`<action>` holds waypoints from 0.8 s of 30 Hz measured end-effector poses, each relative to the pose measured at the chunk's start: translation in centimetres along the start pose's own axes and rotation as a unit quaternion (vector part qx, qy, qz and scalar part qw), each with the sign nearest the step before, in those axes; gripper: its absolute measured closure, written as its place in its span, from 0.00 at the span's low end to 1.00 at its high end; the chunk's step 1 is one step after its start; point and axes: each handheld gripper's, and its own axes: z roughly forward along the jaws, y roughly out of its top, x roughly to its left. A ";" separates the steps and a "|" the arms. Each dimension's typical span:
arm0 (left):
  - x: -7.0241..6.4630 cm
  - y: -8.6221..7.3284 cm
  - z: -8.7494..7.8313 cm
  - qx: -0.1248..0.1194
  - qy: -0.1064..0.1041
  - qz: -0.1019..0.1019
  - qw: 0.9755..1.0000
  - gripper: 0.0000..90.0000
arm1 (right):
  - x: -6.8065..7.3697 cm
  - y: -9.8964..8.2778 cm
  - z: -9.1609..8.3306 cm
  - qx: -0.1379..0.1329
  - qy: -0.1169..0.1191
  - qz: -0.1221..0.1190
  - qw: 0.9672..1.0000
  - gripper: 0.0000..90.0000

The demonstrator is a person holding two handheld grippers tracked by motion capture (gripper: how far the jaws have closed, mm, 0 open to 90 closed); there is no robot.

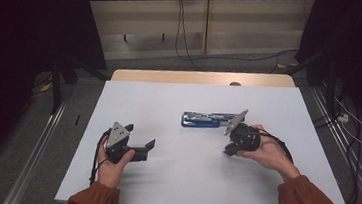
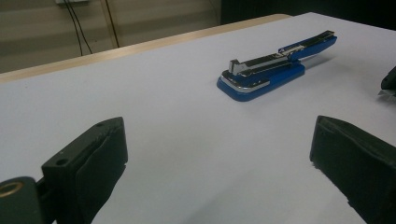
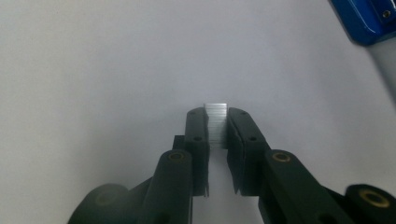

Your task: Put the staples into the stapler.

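One strip of staples (image 3: 217,125) sits pinched in the right gripper (image 3: 217,122) jaws, near the opened blue stapler (image 1: 207,120) on the counter (image 1: 171,186); loading remains. Left gripper (image 1: 141,141) jaws spread, empty.

So we've got a small silvery strip of staples (image 3: 216,126) pinched upright between the right claw (image 3: 217,122) pads, and the blue stapler (image 1: 209,120) lying flipped open just beside it.
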 end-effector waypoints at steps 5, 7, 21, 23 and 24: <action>0.0 0.0 0.0 0.000 0.001 0.003 1.000 0.05 | 0.0 0.0 -0.2 -0.009 0.001 0.000 1.000 0.88; 0.0 0.0 0.0 0.000 0.001 0.003 1.000 0.05 | -0.1 0.0 -0.3 -0.013 0.001 0.000 1.000 0.88; -0.1 0.0 -0.1 -0.003 0.001 0.001 1.000 0.05 | 0.2 0.0 -0.9 -0.034 -0.003 -0.001 0.999 0.88; -0.1 0.0 -0.1 -0.003 0.003 0.002 1.000 0.05 | 0.1 -0.1 -1.1 -0.040 -0.001 0.000 0.999 0.88; -0.1 0.0 0.0 -0.002 0.003 0.002 1.000 0.05 | 0.1 -0.1 -1.2 -0.042 -0.003 0.003 0.999 0.88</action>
